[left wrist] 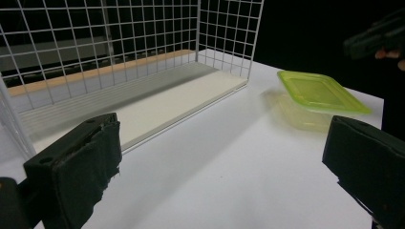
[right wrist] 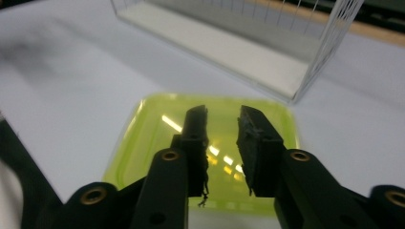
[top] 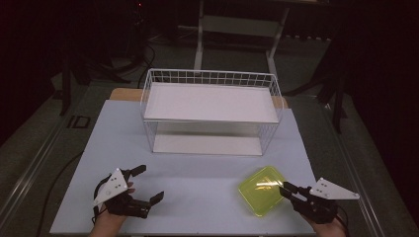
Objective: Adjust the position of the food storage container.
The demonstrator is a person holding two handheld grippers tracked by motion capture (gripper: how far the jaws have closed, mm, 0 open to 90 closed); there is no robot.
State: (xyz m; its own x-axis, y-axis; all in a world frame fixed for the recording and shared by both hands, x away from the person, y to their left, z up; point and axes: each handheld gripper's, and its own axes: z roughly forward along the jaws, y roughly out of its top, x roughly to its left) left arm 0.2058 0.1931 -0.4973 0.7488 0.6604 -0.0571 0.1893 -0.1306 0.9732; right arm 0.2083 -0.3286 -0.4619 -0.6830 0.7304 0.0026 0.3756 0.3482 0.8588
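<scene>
A yellow-green lidded plastic container [top: 259, 191] lies on the white tabletop [top: 197, 177] at the front right. My right gripper [top: 283, 188] reaches in over its right edge. In the right gripper view the two jaws hang over the lid [right wrist: 153, 138] with only a narrow gap at the gripper's tip [right wrist: 223, 119], and nothing sits between the pads. My left gripper [top: 152, 182] rests at the front left, jaws spread wide and empty. In its own view, the left gripper [left wrist: 224, 157] points across bare table toward the container [left wrist: 320, 93].
A white wire basket shelf [top: 210, 78] with two white boards stands at the back middle of the table, its open side facing me. The shelf [left wrist: 143, 52] is close ahead of the left gripper. Dark floor and stand legs surround the table.
</scene>
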